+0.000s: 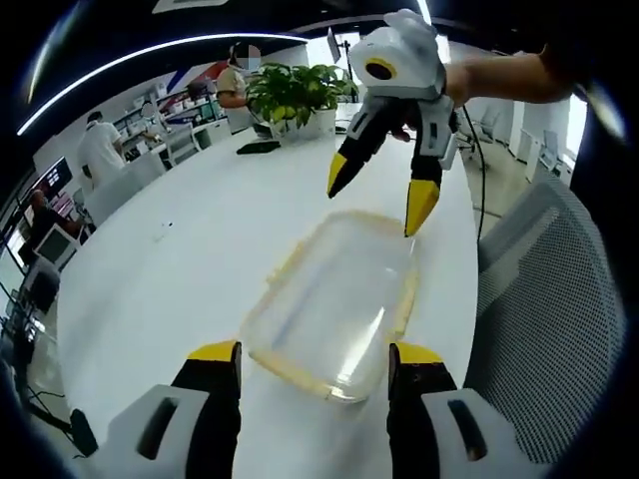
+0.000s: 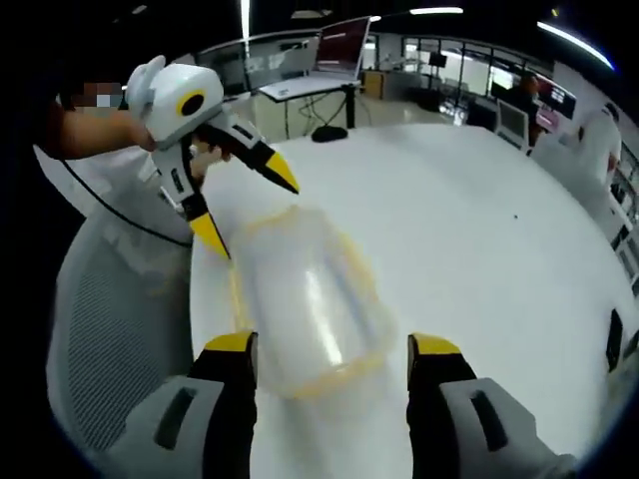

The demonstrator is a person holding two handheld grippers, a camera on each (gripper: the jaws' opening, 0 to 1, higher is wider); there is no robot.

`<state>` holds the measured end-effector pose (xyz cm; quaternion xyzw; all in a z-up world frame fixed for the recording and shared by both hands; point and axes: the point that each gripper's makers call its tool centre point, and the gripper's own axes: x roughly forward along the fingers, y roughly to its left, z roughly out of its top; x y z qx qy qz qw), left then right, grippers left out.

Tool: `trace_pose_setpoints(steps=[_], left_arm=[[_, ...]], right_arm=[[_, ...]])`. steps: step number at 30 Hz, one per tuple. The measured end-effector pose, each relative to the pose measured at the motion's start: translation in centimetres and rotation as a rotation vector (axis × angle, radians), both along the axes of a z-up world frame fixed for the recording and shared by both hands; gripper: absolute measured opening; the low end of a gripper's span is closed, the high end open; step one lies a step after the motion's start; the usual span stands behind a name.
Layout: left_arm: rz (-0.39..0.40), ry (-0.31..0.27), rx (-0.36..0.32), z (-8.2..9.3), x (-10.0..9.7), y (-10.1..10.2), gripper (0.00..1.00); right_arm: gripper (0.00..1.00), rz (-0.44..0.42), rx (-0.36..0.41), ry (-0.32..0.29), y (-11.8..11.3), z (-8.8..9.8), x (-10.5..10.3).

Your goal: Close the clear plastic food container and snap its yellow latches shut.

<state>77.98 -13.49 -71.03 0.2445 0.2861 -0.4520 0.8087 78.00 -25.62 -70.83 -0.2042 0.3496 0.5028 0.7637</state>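
Both grippers are spread wide with nothing between the jaws. I have the left gripper [image 1: 314,361] at one short end of the container [image 1: 329,299] and the right gripper [image 2: 333,351] at the opposite end, facing each other across it, presumably so each can work an end latch. That container lies flat on the white table [image 1: 180,269], near the edge beside a grey mesh chair [image 1: 544,309]. It is a rounded rectangle of clear, glossy plastic with a yellow rim; motion blur hides whether its latches are snapped.
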Motion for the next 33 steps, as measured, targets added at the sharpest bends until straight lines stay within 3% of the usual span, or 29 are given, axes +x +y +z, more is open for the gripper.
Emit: trace_pose_setpoints(steps=[9, 17, 21, 33], left_arm=[[0.029, -0.001, -0.01, -0.8, -0.6, 0.3, 0.54], [0.047, -0.031, -0.017, -1.2, -0.4, 0.0, 0.53], [0.049, -0.026, -0.027, -1.2, -0.3, 0.1, 0.52], [0.051, -0.007, -0.046, -1.3, 1.6, 0.0, 0.51]], right_arm=[[0.6, -0.074, 0.036, -0.024, -0.6, -1.2, -1.4], [0.55, -0.124, 0.092, -0.037, -0.1, -1.9, -2.2], [0.52, -0.137, 0.067, -0.062, -0.3, -2.4, -1.9], [0.51, -0.165, 0.069, -0.06, -0.3, -2.3, 0.0]])
